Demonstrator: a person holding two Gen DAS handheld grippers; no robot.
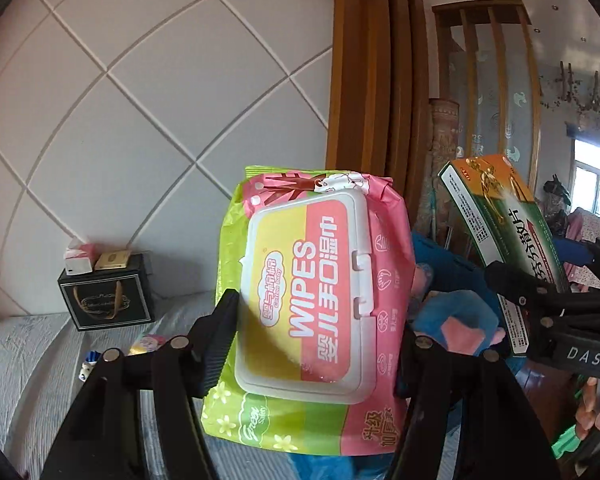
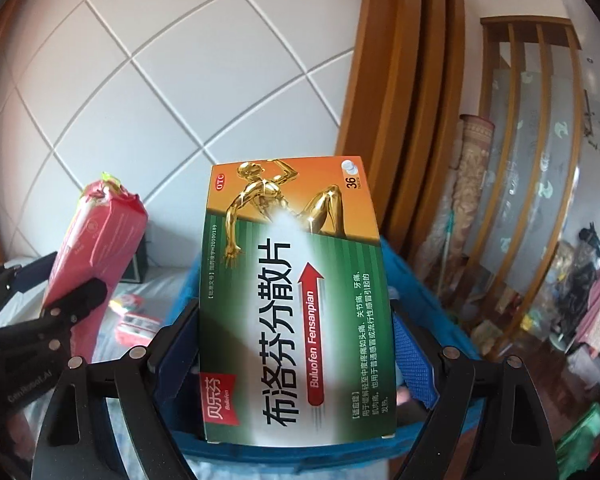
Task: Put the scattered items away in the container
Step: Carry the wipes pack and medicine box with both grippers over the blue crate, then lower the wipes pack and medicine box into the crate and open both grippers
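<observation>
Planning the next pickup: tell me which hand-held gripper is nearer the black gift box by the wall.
Left. The left hand-held gripper, holding the wipes pack, has the black gift box just beyond on its left. The right hand-held gripper, gripping the medicine box, sits farther away.

The left gripper [image 1: 320, 344] is matte black, with two flat, wedge-shaped arms. Round silver rivets dot its linkage bars, and its 9 o'clock finger [image 1: 220, 344] carries a ribbed black pad. In the left wrist view the right gripper [image 1: 548, 304] shows the same black links and rivets, white "DAS" lettering, and green plastic parts at 5 o'clock. Bare fingertips [image 1: 592, 412] of a hand show beside them. The right gripper's pads [image 2: 414, 360] are blue and finely textured.
</observation>
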